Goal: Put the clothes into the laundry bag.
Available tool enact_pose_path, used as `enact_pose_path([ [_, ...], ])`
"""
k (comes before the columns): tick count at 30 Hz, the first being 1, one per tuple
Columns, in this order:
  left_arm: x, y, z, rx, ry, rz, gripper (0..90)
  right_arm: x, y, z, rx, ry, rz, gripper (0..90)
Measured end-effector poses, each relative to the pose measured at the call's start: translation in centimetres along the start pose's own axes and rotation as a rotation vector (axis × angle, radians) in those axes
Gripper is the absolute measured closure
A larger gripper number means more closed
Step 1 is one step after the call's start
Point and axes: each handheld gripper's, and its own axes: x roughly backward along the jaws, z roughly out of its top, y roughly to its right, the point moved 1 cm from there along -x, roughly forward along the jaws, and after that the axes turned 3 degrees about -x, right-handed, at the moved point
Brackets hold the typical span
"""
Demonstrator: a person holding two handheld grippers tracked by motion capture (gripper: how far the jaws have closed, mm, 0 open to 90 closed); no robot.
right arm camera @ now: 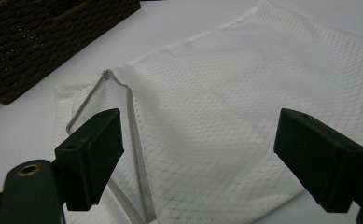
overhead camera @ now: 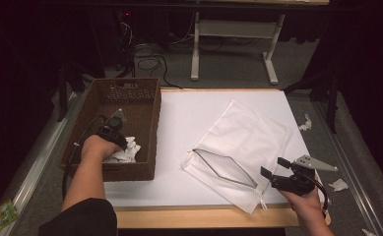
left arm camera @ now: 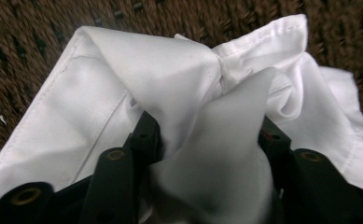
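Left fingers pinch the white cloth in the brown basket.
Right fingers stand wide apart, the mesh bag just beyond them on the table.

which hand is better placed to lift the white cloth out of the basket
Left. The left gripper already has the white cloth bunched between its jaws inside the basket; the right gripper hangs open over the mesh bag.

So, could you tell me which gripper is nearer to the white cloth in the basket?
The left. The left gripper is down in the basket with the white cloth bunched between its jaws; the right gripper hovers over the mesh bag, well away.
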Motion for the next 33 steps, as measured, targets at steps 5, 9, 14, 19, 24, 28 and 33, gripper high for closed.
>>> enact_pose_path([
  [5,1.7,0.1,-0.3,-0.017,0.106,-0.033,59.5,0.2,0.1,0.1,-0.002,0.006,-0.003,16.7],
  [9,3.5,0.1,-0.9,-0.018,0.225,-0.035,60.9,0.2,0.2,0.1,-0.001,0.006,-0.004,16.7],
  [14,6.5,0.0,-2.3,0.003,0.457,-0.002,61.1,0.4,0.0,0.1,0.001,0.016,-0.003,16.7],
  [19,8.3,0.3,-3.8,0.007,0.614,0.044,61.2,0.4,0.0,0.2,0.000,0.019,-0.001,16.8],
  [24,9.4,0.4,-5.1,0.002,0.741,0.093,61.8,0.5,-0.1,0.1,-0.004,0.021,-0.003,16.9],
  [28,10.5,1.1,-6.3,0.011,0.873,0.100,61.8,0.5,0.0,0.0,-0.003,0.024,-0.002,17.0],
  [33,11.0,2.2,-7.8,0.026,1.046,0.201,62.2,0.3,-0.1,-0.1,0.001,0.019,0.001,17.5],
])
